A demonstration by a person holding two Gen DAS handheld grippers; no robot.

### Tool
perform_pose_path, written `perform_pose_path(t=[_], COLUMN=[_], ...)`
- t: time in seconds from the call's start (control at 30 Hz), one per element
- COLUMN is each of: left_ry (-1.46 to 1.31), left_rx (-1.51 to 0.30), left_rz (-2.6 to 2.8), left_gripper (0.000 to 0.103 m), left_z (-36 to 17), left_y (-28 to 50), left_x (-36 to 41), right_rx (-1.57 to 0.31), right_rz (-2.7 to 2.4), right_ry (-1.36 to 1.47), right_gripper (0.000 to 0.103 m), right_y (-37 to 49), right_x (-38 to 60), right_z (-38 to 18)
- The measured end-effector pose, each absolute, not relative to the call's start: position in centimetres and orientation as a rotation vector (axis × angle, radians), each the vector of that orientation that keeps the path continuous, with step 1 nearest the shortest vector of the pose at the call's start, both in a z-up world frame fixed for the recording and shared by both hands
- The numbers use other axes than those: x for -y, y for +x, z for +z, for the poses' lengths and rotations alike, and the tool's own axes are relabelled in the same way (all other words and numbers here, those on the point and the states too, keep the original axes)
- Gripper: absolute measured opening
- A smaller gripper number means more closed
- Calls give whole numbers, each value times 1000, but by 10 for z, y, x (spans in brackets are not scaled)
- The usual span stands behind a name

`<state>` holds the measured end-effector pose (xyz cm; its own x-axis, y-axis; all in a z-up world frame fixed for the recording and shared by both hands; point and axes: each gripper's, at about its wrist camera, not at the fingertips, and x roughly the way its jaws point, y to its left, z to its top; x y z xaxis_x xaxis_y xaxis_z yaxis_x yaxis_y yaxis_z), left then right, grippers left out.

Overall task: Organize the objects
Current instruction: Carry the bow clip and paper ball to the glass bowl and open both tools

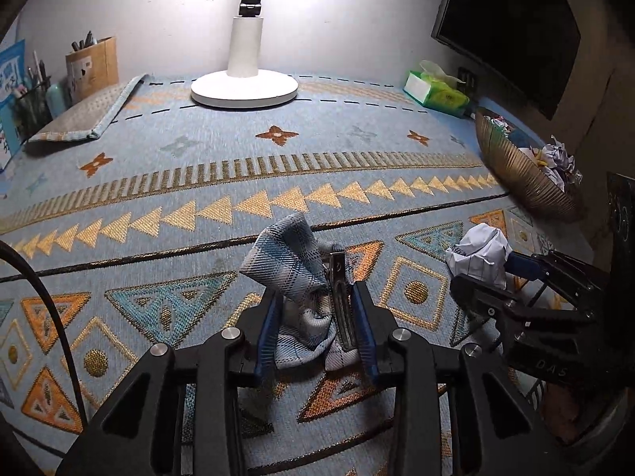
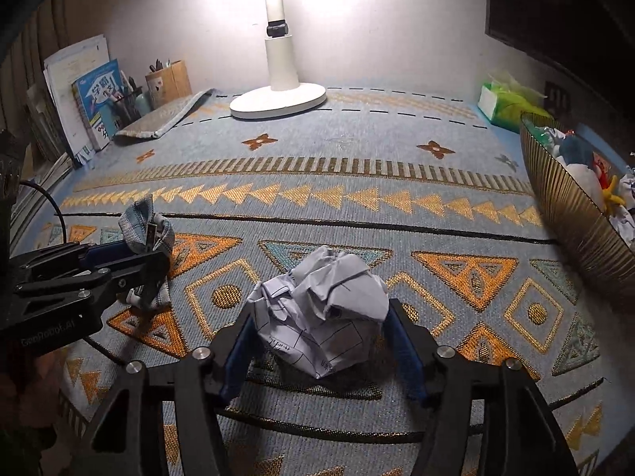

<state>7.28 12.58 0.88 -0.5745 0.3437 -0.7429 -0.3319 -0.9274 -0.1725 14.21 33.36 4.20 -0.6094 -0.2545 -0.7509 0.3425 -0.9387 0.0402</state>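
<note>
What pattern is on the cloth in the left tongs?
The cloth is a blue, grey and white plaid weave, clearest in the left wrist view.

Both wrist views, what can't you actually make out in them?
- Bowl contents: right wrist view, cut off by the right edge; its near wall hides the lower items.
- Plaid cloth: left wrist view, the left gripper fingers cover its lower part, so what the metal clip bites is unclear.
- Crumpled paper writing: right wrist view, too small and creased.
- Pen holder items: left wrist view, dark and small.
</note>
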Motion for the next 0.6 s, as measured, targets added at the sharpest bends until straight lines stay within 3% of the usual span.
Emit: perform_pose_path(t=[0.23, 0.47, 0.6], left_ry=[-1176, -955, -831], left_rx=[78, -46, -70], left_rz=[2458, 2384, 2285], left_gripper=[23, 23, 23], left_z=[19, 82, 119], left_y=[72, 61, 45], left_x=[-135, -206, -266], right_rx=[-2, -21, 85], right_rz=[-2568, -2787, -2919], right_ry=[1147, 919, 806], right_gripper=[53, 53, 53], right_y=[147, 152, 130], right_x=[-366, -433, -490], right_z=[59, 141, 187])
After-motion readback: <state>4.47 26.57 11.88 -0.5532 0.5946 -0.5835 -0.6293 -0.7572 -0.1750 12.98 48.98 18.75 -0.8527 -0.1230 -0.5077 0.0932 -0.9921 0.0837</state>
